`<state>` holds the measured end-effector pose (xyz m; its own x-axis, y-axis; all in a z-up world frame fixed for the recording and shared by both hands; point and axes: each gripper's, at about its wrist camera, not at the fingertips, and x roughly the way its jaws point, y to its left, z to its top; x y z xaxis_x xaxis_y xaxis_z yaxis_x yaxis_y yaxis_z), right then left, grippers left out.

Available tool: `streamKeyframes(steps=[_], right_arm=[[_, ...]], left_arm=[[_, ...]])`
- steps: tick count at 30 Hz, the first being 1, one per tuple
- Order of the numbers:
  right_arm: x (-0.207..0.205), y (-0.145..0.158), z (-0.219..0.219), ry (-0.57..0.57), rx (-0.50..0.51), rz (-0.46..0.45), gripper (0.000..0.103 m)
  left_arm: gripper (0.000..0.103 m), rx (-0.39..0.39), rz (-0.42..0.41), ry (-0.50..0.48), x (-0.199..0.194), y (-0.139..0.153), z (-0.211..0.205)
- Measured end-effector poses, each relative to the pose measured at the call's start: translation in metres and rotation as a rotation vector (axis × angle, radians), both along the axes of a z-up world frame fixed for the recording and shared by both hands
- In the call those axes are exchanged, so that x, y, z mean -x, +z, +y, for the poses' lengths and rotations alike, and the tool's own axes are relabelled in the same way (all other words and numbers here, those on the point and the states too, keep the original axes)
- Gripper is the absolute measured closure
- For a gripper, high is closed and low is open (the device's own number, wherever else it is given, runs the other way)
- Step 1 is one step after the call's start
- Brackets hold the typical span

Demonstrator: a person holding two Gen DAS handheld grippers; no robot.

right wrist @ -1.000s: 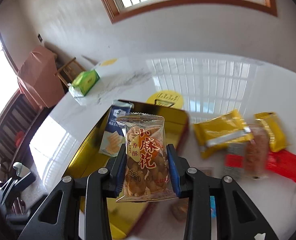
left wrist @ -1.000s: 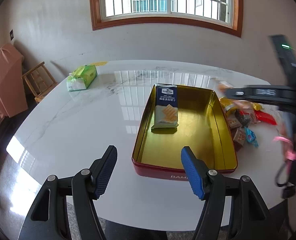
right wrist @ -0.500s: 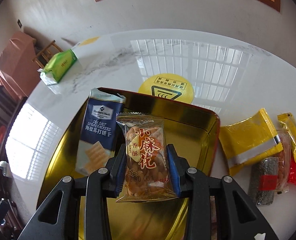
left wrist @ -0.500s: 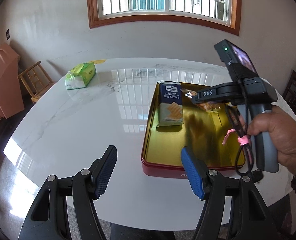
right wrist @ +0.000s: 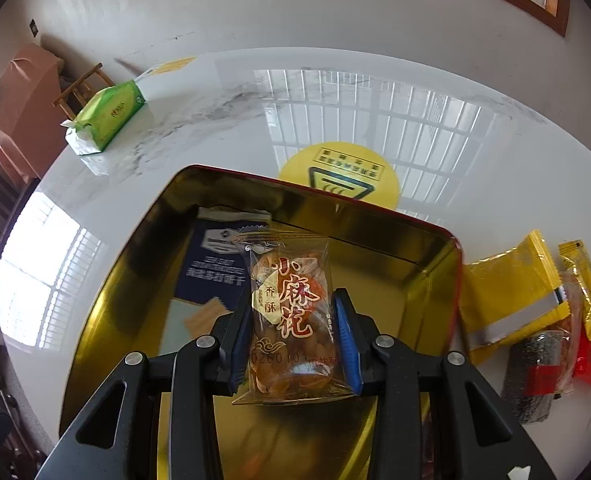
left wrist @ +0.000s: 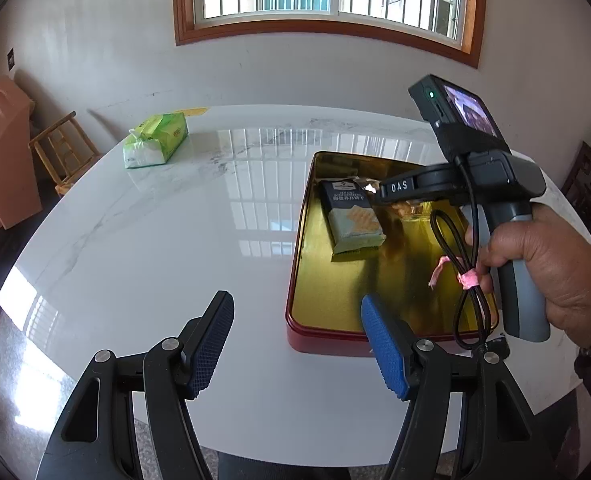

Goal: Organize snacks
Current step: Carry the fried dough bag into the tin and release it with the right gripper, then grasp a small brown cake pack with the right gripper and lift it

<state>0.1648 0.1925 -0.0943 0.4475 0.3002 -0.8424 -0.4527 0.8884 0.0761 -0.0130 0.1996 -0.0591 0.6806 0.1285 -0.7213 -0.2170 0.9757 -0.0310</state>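
One snack, a clear twist-biscuit packet [right wrist: 289, 312], is pinched in the right gripper [right wrist: 293, 340] over the gold tin [right wrist: 375, 232]; releasing beside the cracker pack [right wrist: 215, 264] seems next. Left gripper [left wrist: 295, 344] gapes empty.

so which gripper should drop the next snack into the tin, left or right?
Right. The right gripper already pinches the clear twist-snack packet over the gold tin, beside the blue cracker pack. The left gripper hangs open and empty at the tin's near rim.
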Motion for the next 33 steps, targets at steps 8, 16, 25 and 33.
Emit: streamKeyframes(steps=[8, 16, 25, 33], right_arm=[[0.012, 0.012, -0.001, 0.011, -0.044, -0.063, 0.062], [0.043, 0.043, -0.044, 0.002, -0.242, -0.146, 0.052], [0.095, 0.038, -0.160, -0.096, -0.231, -0.191, 0.050], [0.117, 0.015, -0.202, -0.094, -0.177, -0.155, 0.051]], left_arm=[[0.036, 0.009, 0.013, 0.015, 0.000, -0.001, 0.003], [0.036, 0.008, 0.035, 0.015, 0.000, -0.004, 0.000], [0.036, -0.008, 0.040, -0.004, 0.002, -0.001, -0.012], [0.036, -0.017, 0.054, -0.046, 0.000, 0.004, -0.041]])
